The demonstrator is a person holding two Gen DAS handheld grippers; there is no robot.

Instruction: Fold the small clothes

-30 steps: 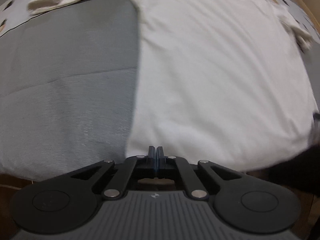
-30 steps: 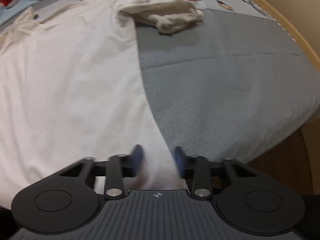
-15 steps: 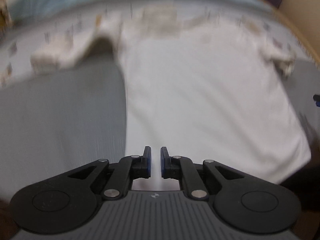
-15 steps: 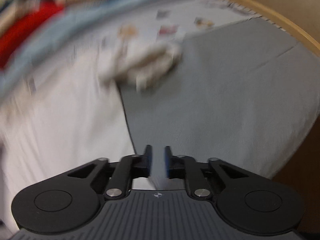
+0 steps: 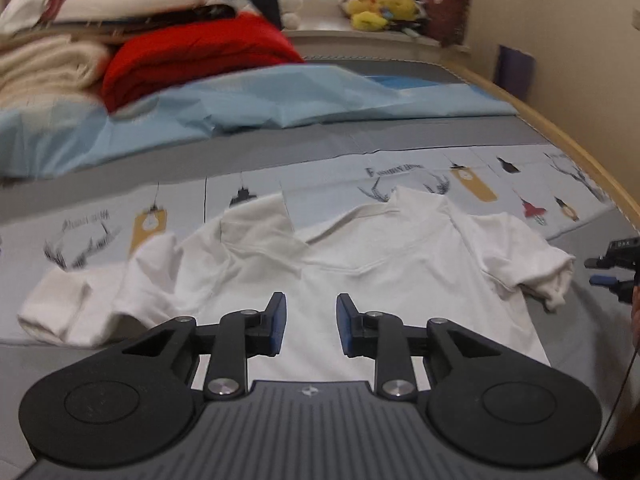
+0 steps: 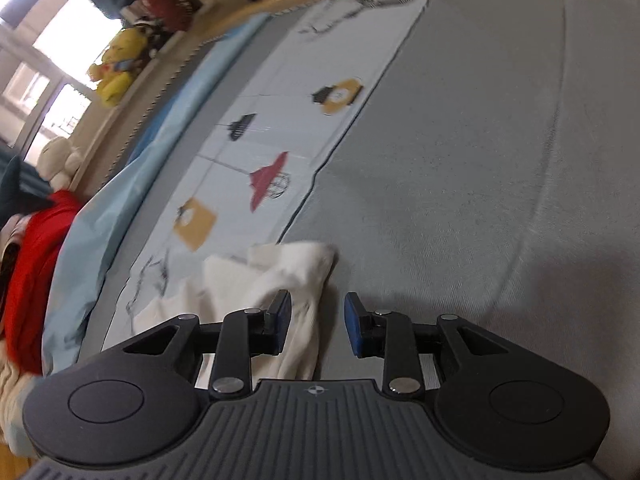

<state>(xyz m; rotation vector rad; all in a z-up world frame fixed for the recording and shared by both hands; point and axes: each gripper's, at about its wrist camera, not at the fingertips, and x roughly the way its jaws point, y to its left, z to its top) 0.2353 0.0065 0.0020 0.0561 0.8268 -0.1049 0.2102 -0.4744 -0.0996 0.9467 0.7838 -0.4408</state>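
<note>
A white T-shirt (image 5: 400,280) lies spread flat on the bed, collar at the far side and a short sleeve out to each side. My left gripper (image 5: 311,326) hovers over the shirt's lower middle. Its jaws are opening and nothing is between the blue pads. My right gripper (image 6: 318,324), also seen at the right edge of the left wrist view (image 5: 612,270), hangs over the bunched right sleeve (image 6: 288,276). Its jaws are opening too. The sleeve lies on the bed below them, and the pads do not press on it.
The shirt rests on a grey cover (image 6: 480,200) and a pale patterned sheet (image 5: 320,176). Beyond are a light blue sheet (image 5: 260,104) and a pile of red and cream bedding (image 5: 192,52). A wooden bed rim (image 5: 580,148) curves along the right. Plush toys (image 5: 376,10) sit on the window ledge.
Both grippers have let go at the shirt's near hem and opened. The left one rose and now views the whole shirt. The right one swung sideways, rolled, and now faces the right sleeve.
</note>
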